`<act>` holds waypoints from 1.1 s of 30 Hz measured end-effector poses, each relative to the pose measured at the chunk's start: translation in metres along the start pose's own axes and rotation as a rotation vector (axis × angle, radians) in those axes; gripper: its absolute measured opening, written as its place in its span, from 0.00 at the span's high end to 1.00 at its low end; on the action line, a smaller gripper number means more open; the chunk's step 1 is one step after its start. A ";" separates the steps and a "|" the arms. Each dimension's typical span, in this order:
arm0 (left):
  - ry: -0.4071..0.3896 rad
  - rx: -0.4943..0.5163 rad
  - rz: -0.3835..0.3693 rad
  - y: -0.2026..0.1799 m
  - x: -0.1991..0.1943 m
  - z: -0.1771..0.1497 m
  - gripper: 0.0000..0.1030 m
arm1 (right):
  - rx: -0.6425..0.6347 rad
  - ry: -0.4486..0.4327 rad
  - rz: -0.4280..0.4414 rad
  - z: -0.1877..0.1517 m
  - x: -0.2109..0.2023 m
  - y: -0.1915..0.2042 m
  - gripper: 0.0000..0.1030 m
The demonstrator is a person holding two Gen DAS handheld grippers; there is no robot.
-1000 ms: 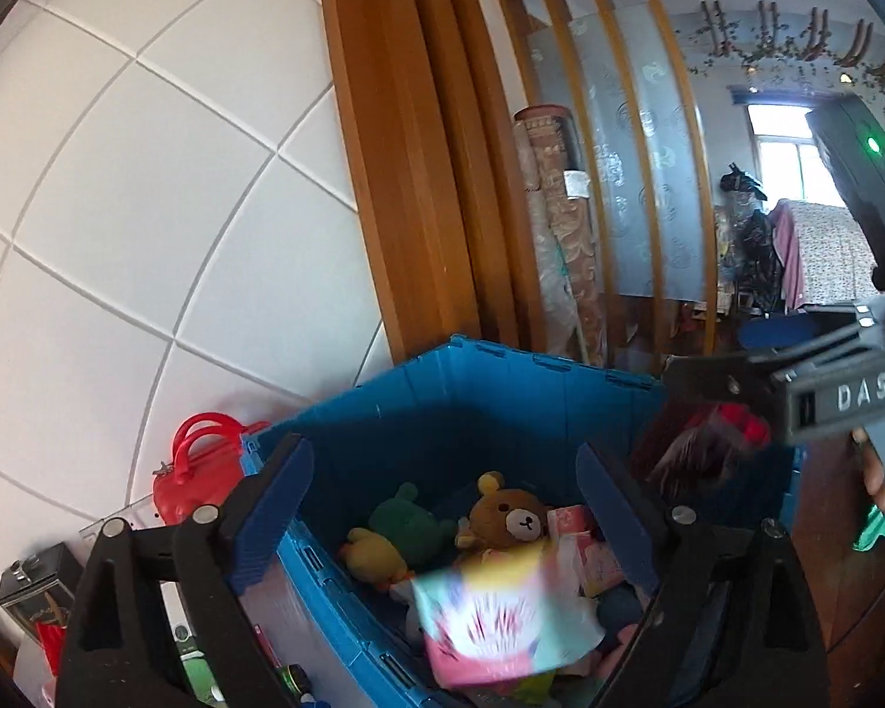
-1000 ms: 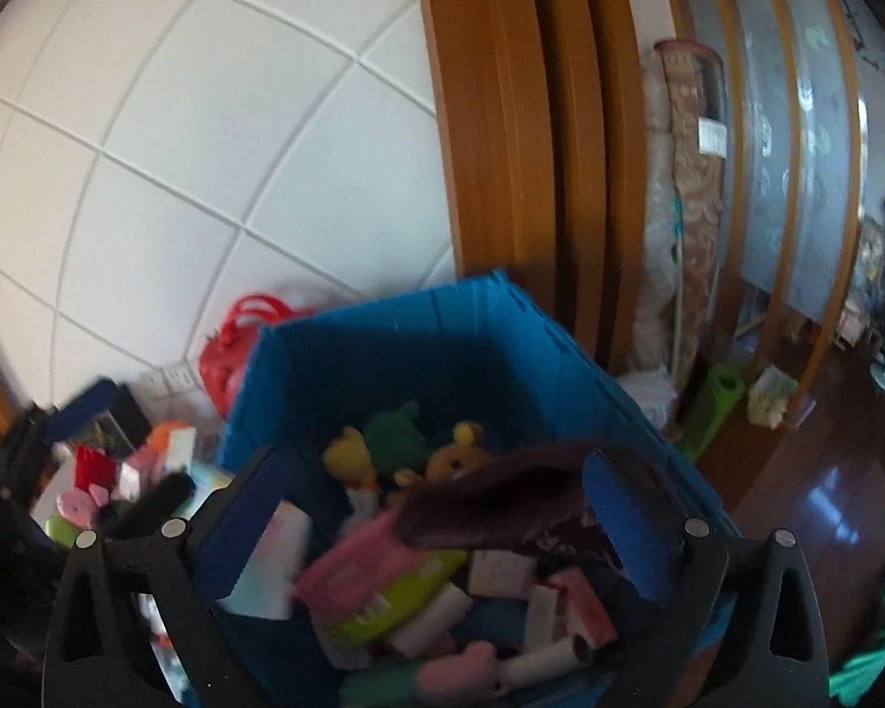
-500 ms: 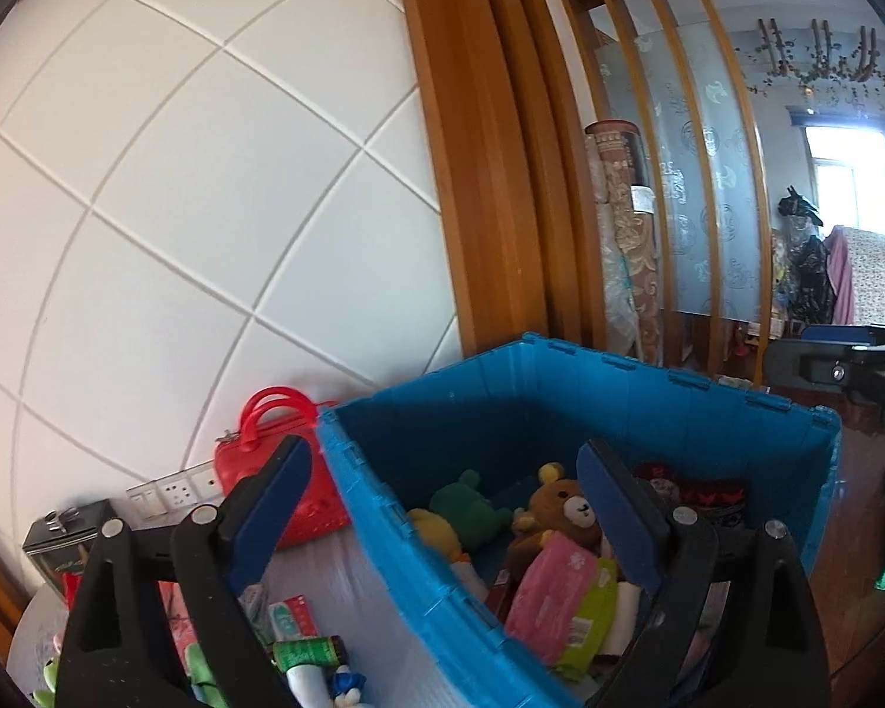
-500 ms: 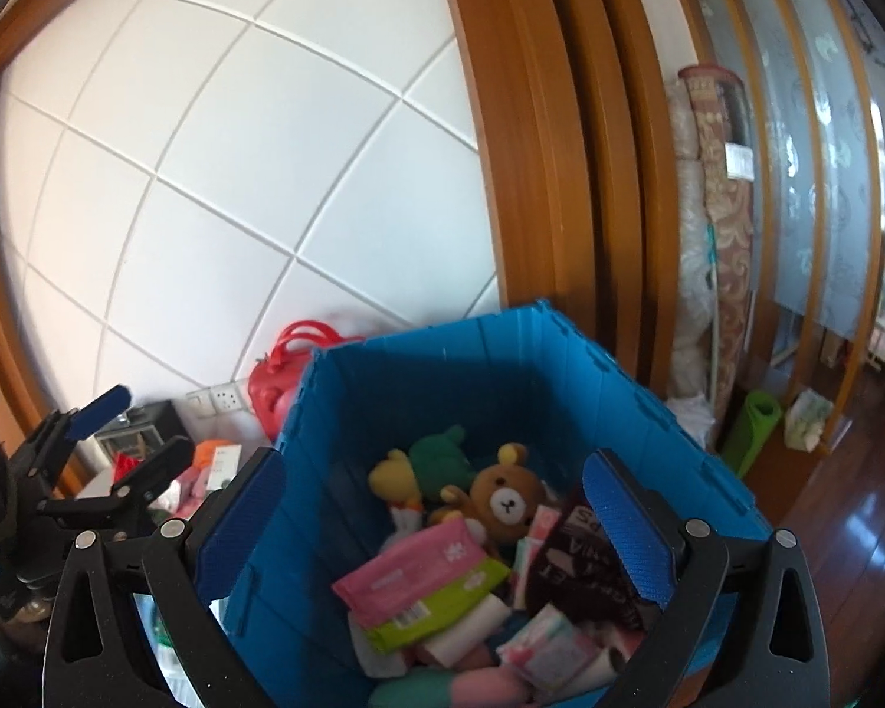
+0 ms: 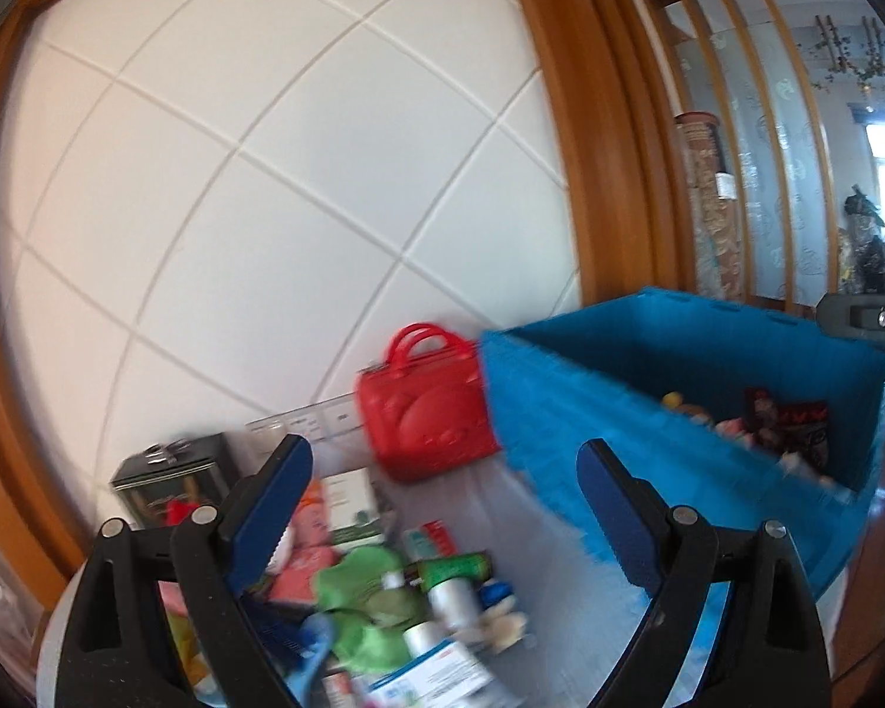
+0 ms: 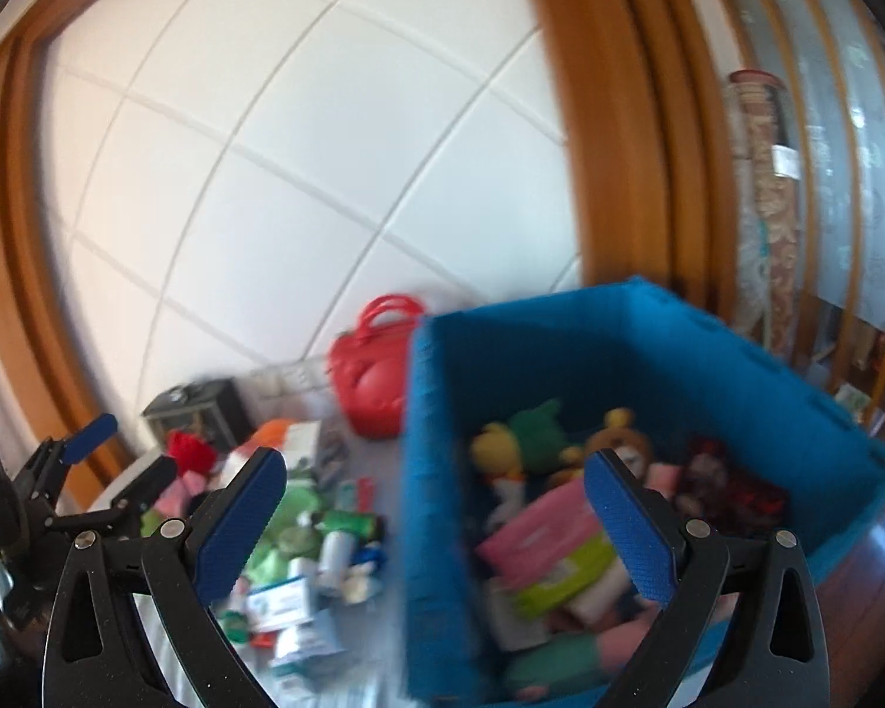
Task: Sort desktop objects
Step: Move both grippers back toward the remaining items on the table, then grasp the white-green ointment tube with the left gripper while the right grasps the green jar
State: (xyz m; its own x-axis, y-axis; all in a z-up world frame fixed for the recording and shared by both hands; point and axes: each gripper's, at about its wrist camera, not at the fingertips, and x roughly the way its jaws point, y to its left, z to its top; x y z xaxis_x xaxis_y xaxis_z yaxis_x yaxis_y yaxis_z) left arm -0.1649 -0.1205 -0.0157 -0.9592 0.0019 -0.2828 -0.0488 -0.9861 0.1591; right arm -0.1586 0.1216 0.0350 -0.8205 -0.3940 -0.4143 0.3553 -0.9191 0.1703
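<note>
**Both grippers swinging off the crate toward the loose pile**

The left gripper [image 5: 445,495] is now standing released and empty over the desk [image 5: 554,566], its jaws spread wide with nothing between them. A second ago it was looking straight down into the blue crate [image 5: 666,389]; now the crate is sitting at about 3 o'clock in its view, and the unsorted clutter [image 5: 395,596] is filling the 6 o'clock edge, just past the fingertips. The right gripper [image 6: 436,501] is also standing wide and empty. It is straddling the crate's near wall, with the plush toys and packets [image 6: 554,531] at 4 o'clock and the clutter at 7 o'clock. A second ago a dark cloth was lying across the crate's contents close to its jaws; that cloth is now resting inside at the far right.

This is reading as a drop finished and a new pickup starting. The crate is already holding many things, while bottles, boxes and a green soft item are waiting on the desk. A red handbag [image 5: 428,407] is standing against the wall at 12 o'clock of the pile, touching the crate's corner, with a dark tin [image 5: 168,475] at 10 o'clock.

Both views are blurring, so the next target is not clear.
</note>
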 end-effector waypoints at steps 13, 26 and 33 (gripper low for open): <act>0.326 -0.039 0.194 0.164 -0.017 -0.191 0.10 | -0.092 0.162 0.158 -0.070 0.092 0.142 0.00; 0.581 -0.355 0.182 0.159 0.036 -0.322 0.10 | -0.366 0.468 0.367 -0.159 0.203 0.228 0.02; 0.654 -0.472 0.187 0.166 0.070 -0.352 0.18 | -0.412 0.613 0.422 -0.200 0.243 0.232 0.02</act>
State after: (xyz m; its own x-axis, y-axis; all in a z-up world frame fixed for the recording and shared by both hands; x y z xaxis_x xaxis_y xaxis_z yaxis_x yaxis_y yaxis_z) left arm -0.1419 -0.3428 -0.3420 -0.5766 -0.1227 -0.8077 0.3577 -0.9268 -0.1145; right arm -0.1861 -0.1856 -0.2054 -0.2369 -0.5199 -0.8207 0.8090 -0.5733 0.1296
